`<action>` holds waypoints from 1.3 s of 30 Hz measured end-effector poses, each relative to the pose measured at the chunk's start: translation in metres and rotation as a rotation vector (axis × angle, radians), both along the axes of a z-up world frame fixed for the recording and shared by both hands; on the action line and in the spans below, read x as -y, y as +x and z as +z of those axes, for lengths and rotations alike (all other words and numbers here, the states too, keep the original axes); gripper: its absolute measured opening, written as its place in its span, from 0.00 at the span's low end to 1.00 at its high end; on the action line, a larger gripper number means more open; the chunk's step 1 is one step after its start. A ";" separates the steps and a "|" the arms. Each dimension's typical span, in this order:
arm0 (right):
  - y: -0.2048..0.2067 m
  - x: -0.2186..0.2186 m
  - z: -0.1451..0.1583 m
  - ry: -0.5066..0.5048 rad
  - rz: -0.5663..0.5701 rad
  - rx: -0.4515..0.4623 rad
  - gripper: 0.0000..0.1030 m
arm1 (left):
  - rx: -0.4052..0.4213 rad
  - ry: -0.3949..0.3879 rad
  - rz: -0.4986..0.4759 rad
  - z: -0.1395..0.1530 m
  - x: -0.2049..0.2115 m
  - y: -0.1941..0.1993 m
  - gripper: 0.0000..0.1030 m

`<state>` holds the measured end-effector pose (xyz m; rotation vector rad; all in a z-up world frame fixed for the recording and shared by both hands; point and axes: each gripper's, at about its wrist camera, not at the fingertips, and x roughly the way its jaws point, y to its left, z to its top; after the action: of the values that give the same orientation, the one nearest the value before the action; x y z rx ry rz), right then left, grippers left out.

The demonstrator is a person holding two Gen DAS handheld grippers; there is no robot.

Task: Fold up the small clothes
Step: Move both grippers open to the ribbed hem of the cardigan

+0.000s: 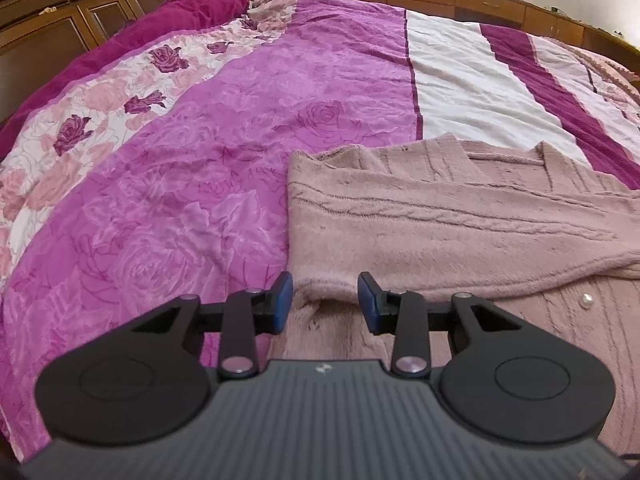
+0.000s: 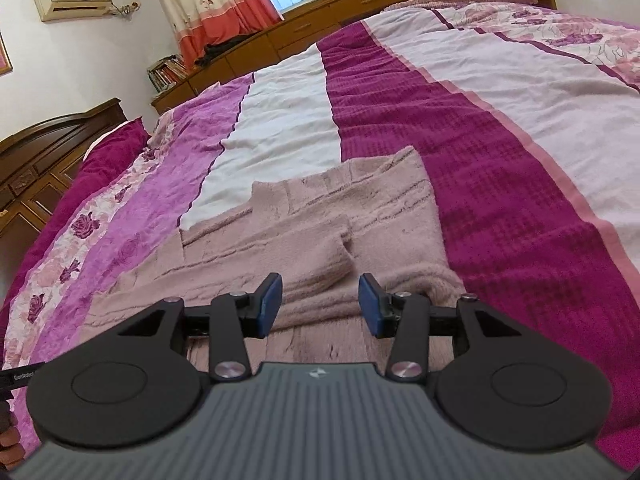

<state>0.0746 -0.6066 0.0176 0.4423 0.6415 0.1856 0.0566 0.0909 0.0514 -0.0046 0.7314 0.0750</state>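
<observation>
A fuzzy dusty-pink knitted cardigan (image 1: 460, 216) is laid flat on a bed covered by a magenta, white and rose-printed striped bedspread (image 1: 200, 168). In the left wrist view the garment is spread from the centre towards three o'clock, with one sleeve (image 1: 500, 240) folded across its body and a small white pearl button (image 1: 586, 301) seen at about four o'clock. The left gripper (image 1: 325, 300) is held just over the cardigan's near left edge; its blue-padded jaws are kept apart, and nothing is clamped between them. In the right wrist view the cardigan (image 2: 320, 232) is seen at the centre, its ribbed cuff (image 2: 324, 264) lying towards twelve o'clock of the right gripper (image 2: 320, 304). Those jaws are likewise held apart, with only fabric seen beneath the gap. A brown wooden headboard (image 2: 44, 152) is seen at nine o'clock.
</observation>
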 end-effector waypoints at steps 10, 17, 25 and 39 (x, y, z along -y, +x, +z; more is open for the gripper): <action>-0.034 0.001 0.008 0.001 0.046 -0.019 0.49 | -0.022 -0.018 -0.025 0.011 0.004 -0.030 0.37; -0.052 0.006 0.006 -0.002 0.058 -0.050 0.49 | -0.037 -0.019 -0.050 0.015 0.011 -0.046 0.37; -0.074 0.012 0.005 -0.012 0.100 -0.093 0.56 | -0.063 -0.025 -0.054 0.017 0.014 -0.070 0.37; -0.111 0.008 0.009 -0.131 0.255 -0.164 0.56 | -0.075 -0.009 -0.033 0.020 0.001 -0.116 0.37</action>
<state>-0.0362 -0.6145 0.0264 0.2501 0.8657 0.3501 -0.0590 0.0902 0.0710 0.0016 0.8063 0.0400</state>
